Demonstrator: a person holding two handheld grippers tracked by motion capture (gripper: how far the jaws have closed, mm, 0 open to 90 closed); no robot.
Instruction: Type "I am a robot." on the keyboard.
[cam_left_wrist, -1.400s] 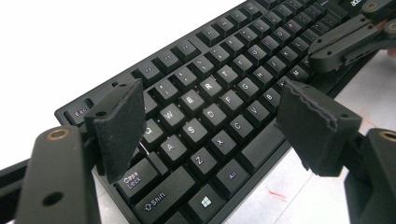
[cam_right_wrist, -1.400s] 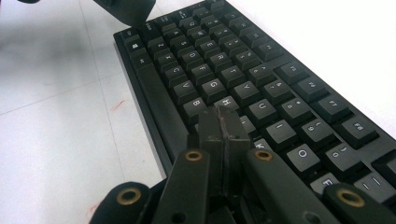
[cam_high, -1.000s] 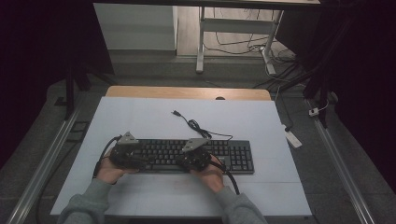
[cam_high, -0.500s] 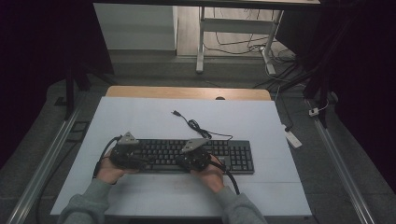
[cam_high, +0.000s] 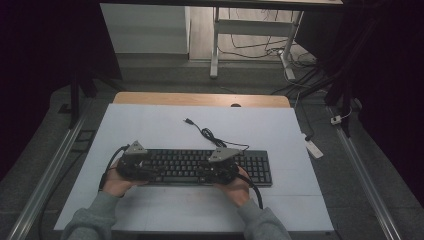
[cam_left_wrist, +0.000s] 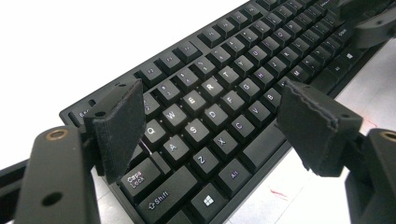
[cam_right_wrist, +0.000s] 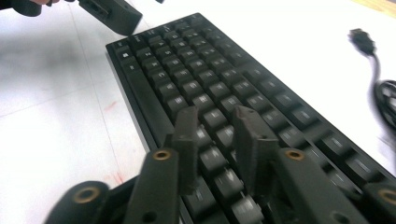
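White table (cam_high: 165, 125) carries a black keyboard (cam_high: 200, 162) near its front edge. Left gripper (cam_left_wrist: 210, 116), unmoved since earlier, straddles the keyboard's left end, jaws wide apart, gripping nothing. Right gripper (cam_right_wrist: 215, 140) over the keyboard's middle has shifted slightly; its jaws have just been opening to a narrow gap, empty.

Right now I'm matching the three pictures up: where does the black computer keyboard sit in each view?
High view: black computer keyboard lies low centre on the white table, under both grippers.
Left gripper view: its letter keys run diagonally between the jaws.
Right gripper view: it stretches from top centre to the bottom, behind the jaws.
Shared landmark: the keyboard's long front edge against the white table.
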